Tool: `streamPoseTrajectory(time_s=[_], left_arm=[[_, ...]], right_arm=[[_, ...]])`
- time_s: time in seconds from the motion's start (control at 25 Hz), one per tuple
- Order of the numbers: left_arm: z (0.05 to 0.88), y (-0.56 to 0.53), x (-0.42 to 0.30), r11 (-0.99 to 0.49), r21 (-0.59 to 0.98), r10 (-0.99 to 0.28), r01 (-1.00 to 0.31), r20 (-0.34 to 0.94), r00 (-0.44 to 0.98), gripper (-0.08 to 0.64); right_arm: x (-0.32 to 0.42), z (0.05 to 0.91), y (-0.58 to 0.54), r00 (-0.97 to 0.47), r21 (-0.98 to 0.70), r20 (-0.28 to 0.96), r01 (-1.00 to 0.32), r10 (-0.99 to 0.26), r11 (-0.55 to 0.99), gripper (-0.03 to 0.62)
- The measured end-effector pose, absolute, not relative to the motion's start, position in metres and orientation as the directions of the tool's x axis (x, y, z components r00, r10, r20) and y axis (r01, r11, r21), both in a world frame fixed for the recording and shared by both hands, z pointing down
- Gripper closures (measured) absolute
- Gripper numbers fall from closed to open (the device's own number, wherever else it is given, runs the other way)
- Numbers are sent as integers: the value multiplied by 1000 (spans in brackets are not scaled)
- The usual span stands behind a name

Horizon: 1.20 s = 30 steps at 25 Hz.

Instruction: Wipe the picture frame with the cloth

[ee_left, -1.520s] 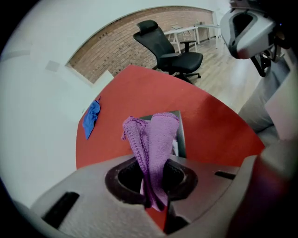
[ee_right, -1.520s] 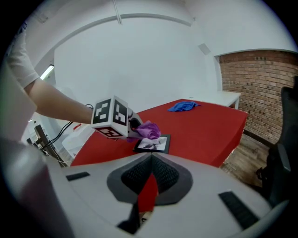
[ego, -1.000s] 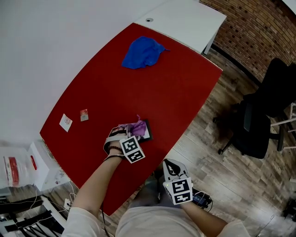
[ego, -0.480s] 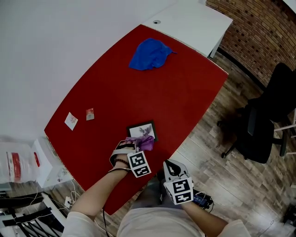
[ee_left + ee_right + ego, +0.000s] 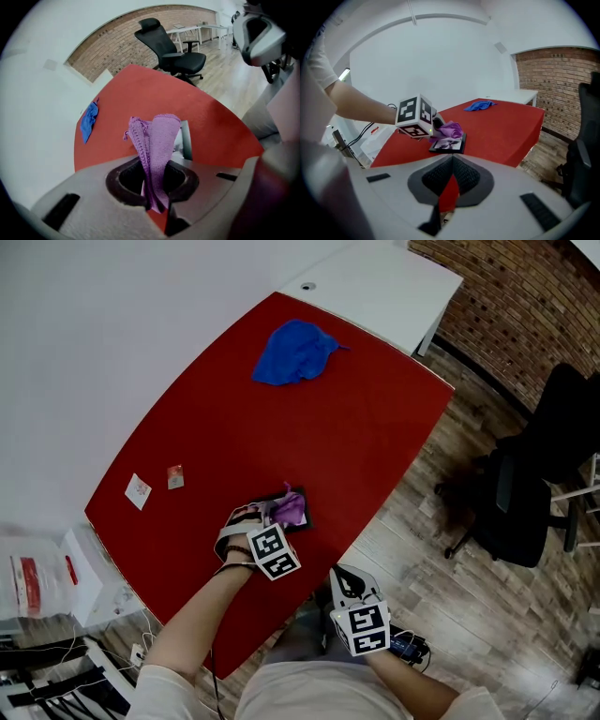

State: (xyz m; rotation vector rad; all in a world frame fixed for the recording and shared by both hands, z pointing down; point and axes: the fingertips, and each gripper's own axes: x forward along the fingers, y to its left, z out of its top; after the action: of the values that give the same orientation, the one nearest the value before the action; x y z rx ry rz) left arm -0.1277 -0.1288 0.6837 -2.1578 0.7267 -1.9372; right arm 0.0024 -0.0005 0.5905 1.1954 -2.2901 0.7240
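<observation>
A small black picture frame [image 5: 306,520] lies flat near the front edge of the red table [image 5: 309,437]. My left gripper [image 5: 273,518] is shut on a purple cloth [image 5: 292,508] that rests on the frame and hides most of it. In the left gripper view the folded cloth [image 5: 157,143] rises from between the jaws, with a strip of the frame [image 5: 184,139] behind it. The right gripper view shows the cloth [image 5: 449,129] on the frame [image 5: 451,145]. My right gripper [image 5: 348,579] is shut and empty, off the table by the person's body.
A crumpled blue cloth [image 5: 295,351] lies at the table's far end. Two small packets [image 5: 138,490] [image 5: 174,476] sit near the left edge. A white desk [image 5: 375,282] adjoins the far side. A black office chair [image 5: 534,484] stands on the wood floor at right.
The left gripper drew the purple cloth to the frame's near edge, then pushed it back over the picture. The right gripper has stayed in place.
</observation>
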Motion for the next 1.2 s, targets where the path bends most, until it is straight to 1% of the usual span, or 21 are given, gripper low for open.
streamPoseTrajectory(time_s=[0.16,0.32,0.76,1.08,1.2], left_arm=[[689,-154,-129,-858,-451,-470,-247,882,21,499],[696,-155,-128,-864,-442,-458,-243,889,10,499],[700,-93,-109,-890,-420,-434,-177,900,48,499],[698,-72,-107,-890,-419,-434,-182,899,53,499],[688,-83,-109,-876,-429,-452,-220,889,71,499]], right_arm=[[10,593,0,-508,-240,613,-849,-605,471,589],[18,595,0,-494,-240,619,-859,-611,452,589],[15,598,-9,-504,-229,614,-850,-608,474,589],[18,602,-15,-498,-214,616,-852,-611,479,589],[18,601,-17,-497,-210,615,-851,-612,481,589]])
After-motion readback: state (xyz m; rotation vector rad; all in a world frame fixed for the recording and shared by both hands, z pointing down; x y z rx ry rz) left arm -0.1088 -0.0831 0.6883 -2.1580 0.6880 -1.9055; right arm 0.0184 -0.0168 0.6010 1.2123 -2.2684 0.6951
